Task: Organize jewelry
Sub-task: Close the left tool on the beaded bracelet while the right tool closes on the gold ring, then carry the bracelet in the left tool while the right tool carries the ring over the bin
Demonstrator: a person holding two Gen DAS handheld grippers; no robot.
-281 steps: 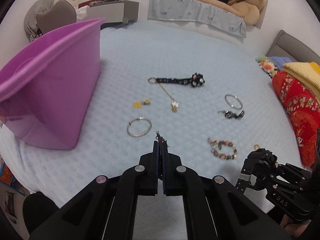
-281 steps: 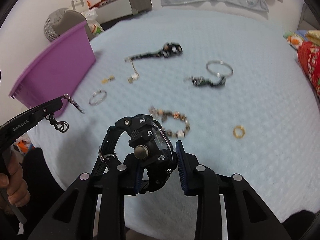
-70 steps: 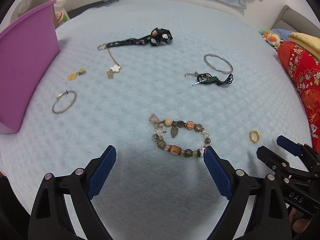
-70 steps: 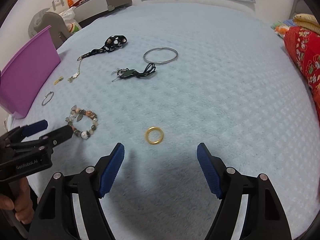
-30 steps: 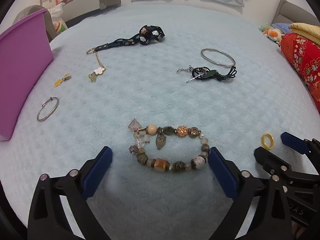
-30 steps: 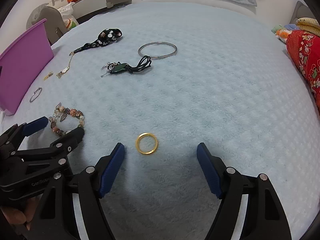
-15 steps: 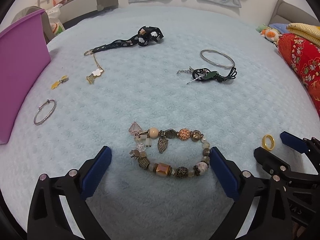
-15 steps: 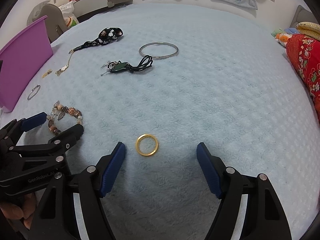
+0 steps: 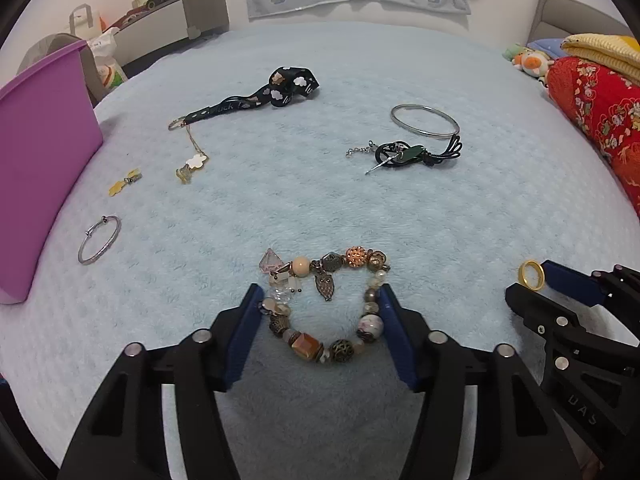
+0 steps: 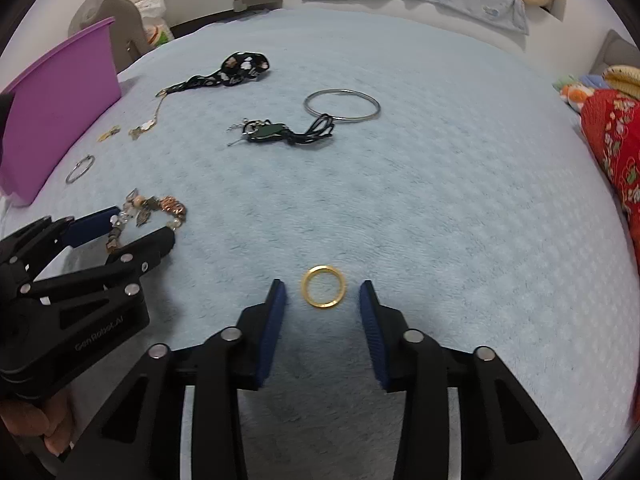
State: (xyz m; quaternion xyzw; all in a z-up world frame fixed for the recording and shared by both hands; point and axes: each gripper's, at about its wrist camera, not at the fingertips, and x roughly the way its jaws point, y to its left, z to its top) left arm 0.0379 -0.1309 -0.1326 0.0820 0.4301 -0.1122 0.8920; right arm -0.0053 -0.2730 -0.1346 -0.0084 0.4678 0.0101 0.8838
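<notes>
Both tongs (image 9: 318, 298) (image 10: 322, 294) closing over jewelry on a pale-blue blanket (image 10: 440, 184) beside red bedding (image 9: 592, 108)

Both grippers' fingers (image 9: 244, 324) mid-closing, downward-tilted.

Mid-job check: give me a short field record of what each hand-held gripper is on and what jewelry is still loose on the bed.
left hand-held gripper: jaws closing around the beaded charm bracelet
right hand-held gripper: jaws closing, gold ring between them, pads not yet touching
surface: light blue blanket
bin: purple tub, far left
still loose: silver bangle, small silver bracelet, black patterned strap, black cord necklace
</notes>
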